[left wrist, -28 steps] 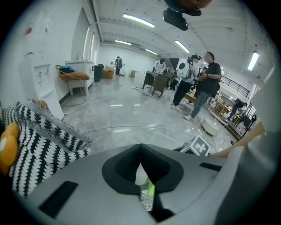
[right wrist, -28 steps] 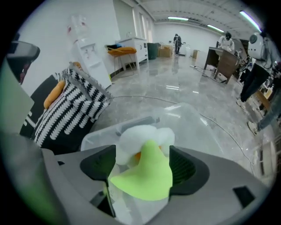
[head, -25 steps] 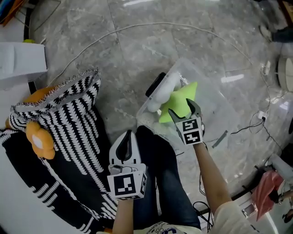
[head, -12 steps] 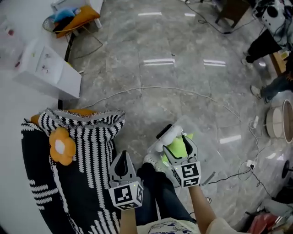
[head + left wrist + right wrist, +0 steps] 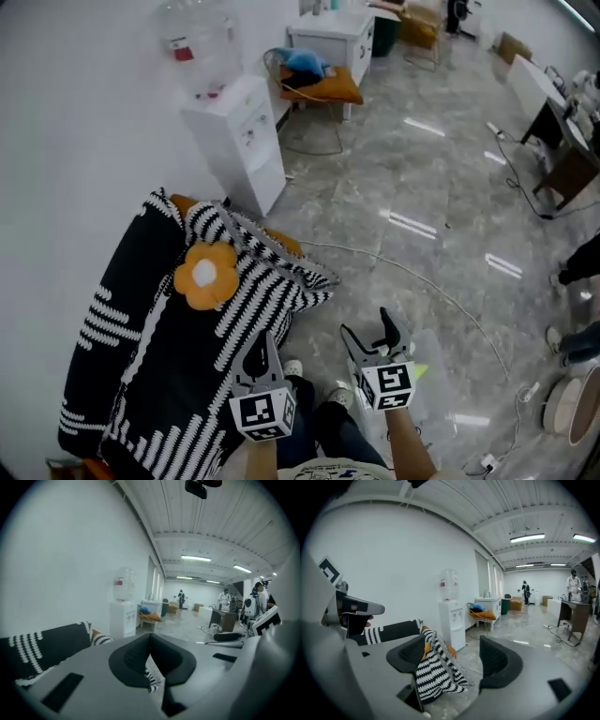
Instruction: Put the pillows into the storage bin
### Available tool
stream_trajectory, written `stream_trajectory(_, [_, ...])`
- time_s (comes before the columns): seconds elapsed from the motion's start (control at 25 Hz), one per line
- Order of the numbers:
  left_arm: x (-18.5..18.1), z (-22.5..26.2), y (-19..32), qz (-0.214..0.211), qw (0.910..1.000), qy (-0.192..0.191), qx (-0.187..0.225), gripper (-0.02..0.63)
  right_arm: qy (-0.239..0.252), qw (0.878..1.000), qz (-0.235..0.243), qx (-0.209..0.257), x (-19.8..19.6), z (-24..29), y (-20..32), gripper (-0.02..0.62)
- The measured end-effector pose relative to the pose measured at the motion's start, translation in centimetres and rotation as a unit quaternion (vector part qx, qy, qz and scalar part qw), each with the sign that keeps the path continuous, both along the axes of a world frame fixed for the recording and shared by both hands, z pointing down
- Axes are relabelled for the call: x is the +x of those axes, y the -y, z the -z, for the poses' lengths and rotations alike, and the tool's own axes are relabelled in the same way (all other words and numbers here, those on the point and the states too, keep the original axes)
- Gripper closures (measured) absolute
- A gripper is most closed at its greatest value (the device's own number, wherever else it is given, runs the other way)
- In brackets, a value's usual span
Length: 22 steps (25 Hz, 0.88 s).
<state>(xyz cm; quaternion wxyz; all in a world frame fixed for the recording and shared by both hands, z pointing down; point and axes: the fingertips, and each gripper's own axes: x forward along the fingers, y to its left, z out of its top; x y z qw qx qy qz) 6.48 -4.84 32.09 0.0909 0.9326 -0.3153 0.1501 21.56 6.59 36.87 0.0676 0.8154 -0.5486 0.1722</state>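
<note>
Ceiling strip lights [image 5: 527, 538] are shining, streaking glare across the glossy floor [image 5: 441, 187] toward two o'clock; fisheye edges are darkening and bending

You hold two grippers: one left gripper [image 5: 265, 341] and one right gripper [image 5: 366, 324]. On the couch you have one striped pillow [image 5: 267, 286] and one flower pillow [image 5: 207, 274] (an orange edge behind may be a third). One water dispenser [image 5: 239, 141], one floor cable [image 5: 441, 291].

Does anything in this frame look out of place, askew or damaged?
The striped fringed cloth slumps over the sofa's edge toward the floor, and a white cable trails loose across the floor. Nothing looks spilled or broken.
</note>
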Motion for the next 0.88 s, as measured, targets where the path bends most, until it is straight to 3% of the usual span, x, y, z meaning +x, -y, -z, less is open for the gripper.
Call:
stream_trajectory(0.2, [-9.5,1.9,6.4,0.096,0.9951,-0.009,0.021,0.592,-0.011,0.997,0.080,0.008,-6.2,1.4,8.4,0.215])
stream_trajectory(0.48, [-24.8,2.7,16.5,0.216,0.9759,-0.016,0.032,0.592,-0.026,0.983,0.183,0.015,-18.0,2.3,22.5,0.213])
stream_trajectory(0.68, [-33.3,2.7,23.1,0.258,0.9655,-0.016,0.029,0.592,-0.035,0.973,0.230,0.004,-26.1,2.0,30.8,0.213])
stream_trajectory(0.88, [-39.0,2.1,28.3,0.290,0.9566,-0.023,0.022,0.592,-0.046,0.962,0.269,-0.022,-32.2,0.3,37.1,0.213])
